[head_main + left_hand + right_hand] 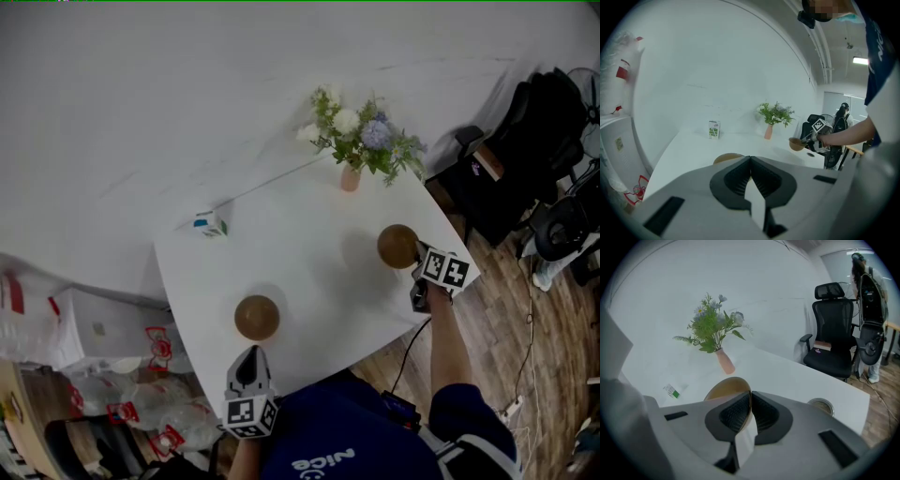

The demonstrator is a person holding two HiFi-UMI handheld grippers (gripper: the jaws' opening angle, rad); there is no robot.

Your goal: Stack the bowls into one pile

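Two bowls well apart | right gripper (416,255) clamps far bowl (397,246) by rim, above right edge of table (319,281) | left gripper (251,356) closed, empty, beside near bowl (257,317) | we fear thin rim-pinch slipping, bowl tipping or dropping.

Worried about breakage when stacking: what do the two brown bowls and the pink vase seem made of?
The right bowl and near bowl: matte brown, thin rims, likely wood or wood-look plastic; no grain visible. The vase: smooth pale pink, probably glazed ceramic, possibly plastic.
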